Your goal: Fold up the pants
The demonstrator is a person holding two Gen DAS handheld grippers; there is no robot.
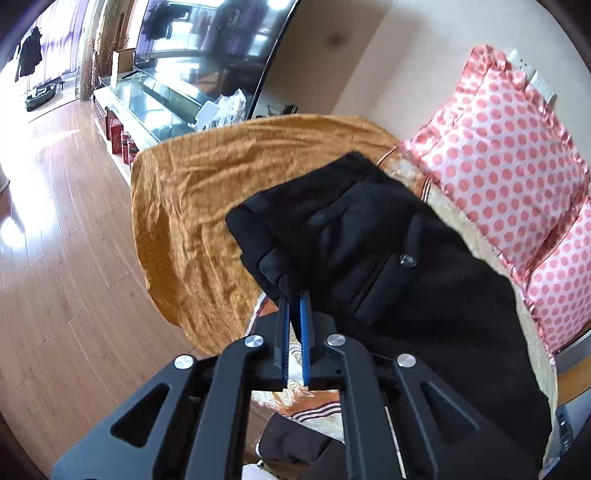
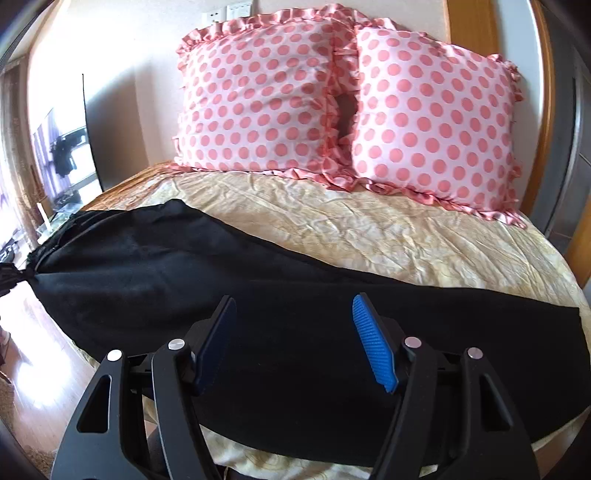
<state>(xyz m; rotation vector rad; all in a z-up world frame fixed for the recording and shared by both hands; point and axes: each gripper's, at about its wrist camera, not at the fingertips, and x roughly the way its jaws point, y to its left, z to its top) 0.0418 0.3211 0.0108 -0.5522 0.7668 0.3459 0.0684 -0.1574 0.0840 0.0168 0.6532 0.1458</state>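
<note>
No legible text, label, brand, number or sign appears in either view. The red boxes under the television stand carry markings, but these are too small and blurred to read. The metal button on the black pants shows no readable marking. The wall plate above the pillows is plain, with no lettering discernible.

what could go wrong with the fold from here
The left gripper pinches only a small bit of the black pants near the waistband, so the cloth could slip out. The right gripper is open over the legs, holding nothing, so pulling may drag or bunch the pants on the bedsheet.
</note>
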